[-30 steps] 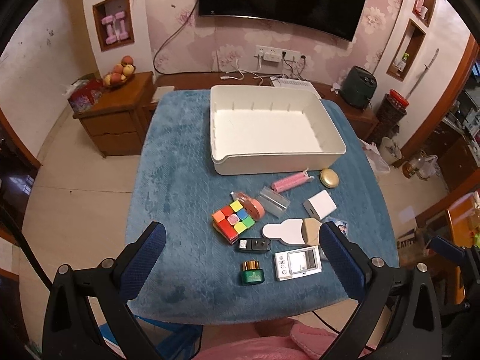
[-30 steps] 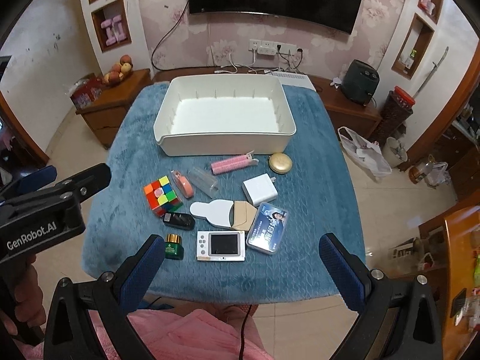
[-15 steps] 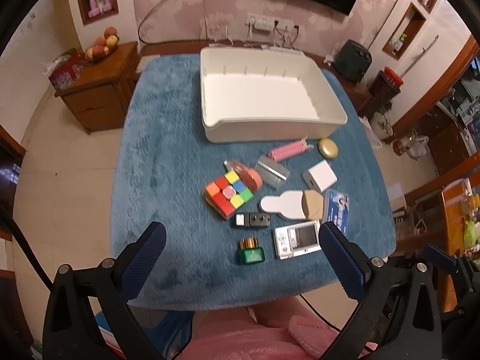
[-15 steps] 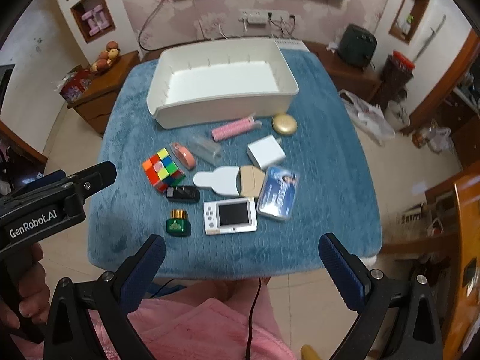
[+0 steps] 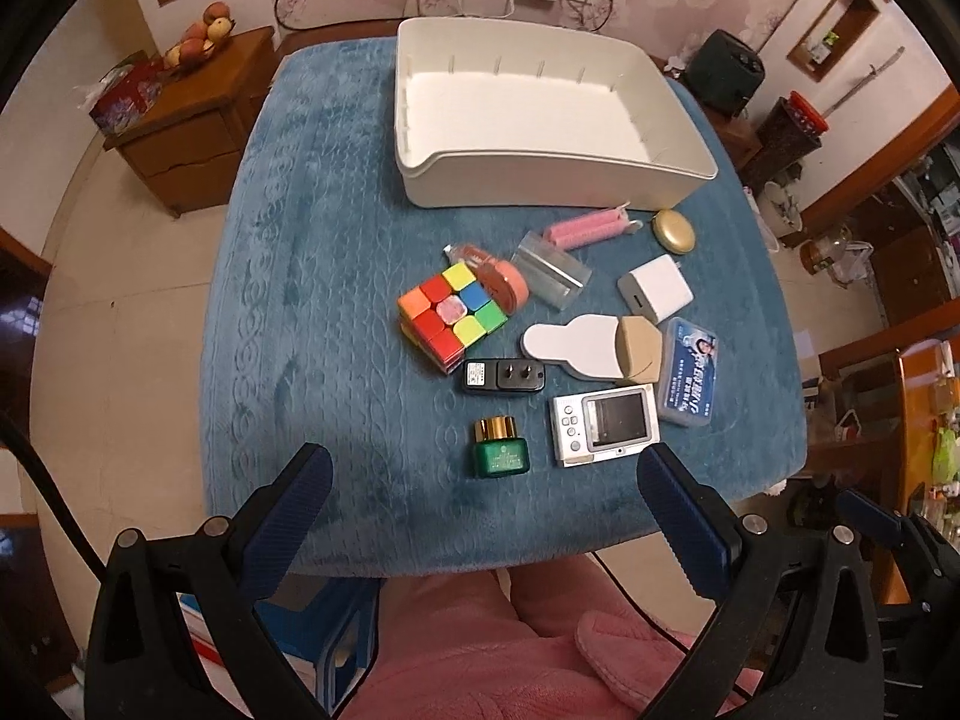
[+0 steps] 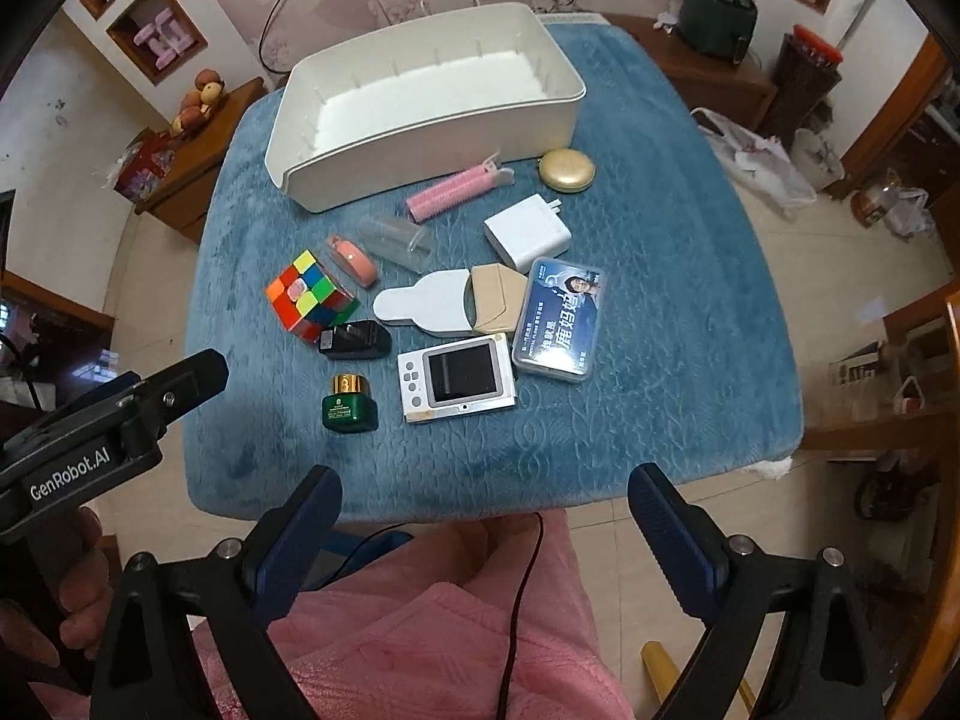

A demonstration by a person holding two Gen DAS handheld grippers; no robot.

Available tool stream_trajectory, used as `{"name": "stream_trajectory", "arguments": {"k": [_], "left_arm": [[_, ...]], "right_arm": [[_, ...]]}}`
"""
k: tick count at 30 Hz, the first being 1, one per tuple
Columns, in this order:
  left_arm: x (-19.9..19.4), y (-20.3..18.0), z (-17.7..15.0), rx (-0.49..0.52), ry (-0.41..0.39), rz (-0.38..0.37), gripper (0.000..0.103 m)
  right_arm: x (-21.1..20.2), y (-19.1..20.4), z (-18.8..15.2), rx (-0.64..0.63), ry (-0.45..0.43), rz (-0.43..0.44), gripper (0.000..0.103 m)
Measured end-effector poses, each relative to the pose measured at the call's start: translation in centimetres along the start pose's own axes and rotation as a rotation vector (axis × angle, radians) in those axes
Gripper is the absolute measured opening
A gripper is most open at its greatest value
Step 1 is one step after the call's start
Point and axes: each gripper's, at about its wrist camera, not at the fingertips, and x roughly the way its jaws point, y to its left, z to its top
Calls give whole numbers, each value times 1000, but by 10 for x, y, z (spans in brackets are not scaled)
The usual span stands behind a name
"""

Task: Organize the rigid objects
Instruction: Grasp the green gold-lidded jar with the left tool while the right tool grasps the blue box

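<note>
Nothing has gone into the white bin (image 5: pixel 558 180) yet; it sits empty at the far edge of the counter (image 5: pixel 312 324), and every loose piece lies in a cluster between it and the near edge. The left gripper (image 5: pixel 480 516) hangs over the near edge with its fingers (image 5: pixel 300 498) spread wide and nothing between them. The right gripper (image 6: pixel 483 516) hovers in the same way; its jaws are closing a little, yet they too hold nothing.

What the next pick turns on is the row closest to the near edge. The green jar (image 5: pixel 500 450) lies straight ahead of the left gripper, just beyond its fingers, upright with its gold cap toward the bin. The white camera (image 6: pixel 457 381) lies flat beside it, toward the counter's right edge, its long axis running across, parallel to the near edge, and straight ahead of the right gripper. So the jar looks like the left hand's piece and the camera the right's.

Behind them sit the black plug (image 5: pixel 505 377) and the colour cube (image 5: pixel 453 315), further off, on the left gripper's side.
</note>
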Motion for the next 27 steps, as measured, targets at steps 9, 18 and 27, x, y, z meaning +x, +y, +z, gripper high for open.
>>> {"name": "stream_trajectory", "arguments": {"k": [9, 18, 27], "left_arm": [[20, -19, 3, -10, 83, 86, 101], [70, -27, 1, -107, 280, 88, 97], [109, -28, 2, -194, 396, 119, 97]], "right_arm": [[30, -39, 28, 84, 87, 128, 97], [73, -80, 54, 208, 202, 201, 97], [118, -98, 72, 288, 327, 248, 97]]}}
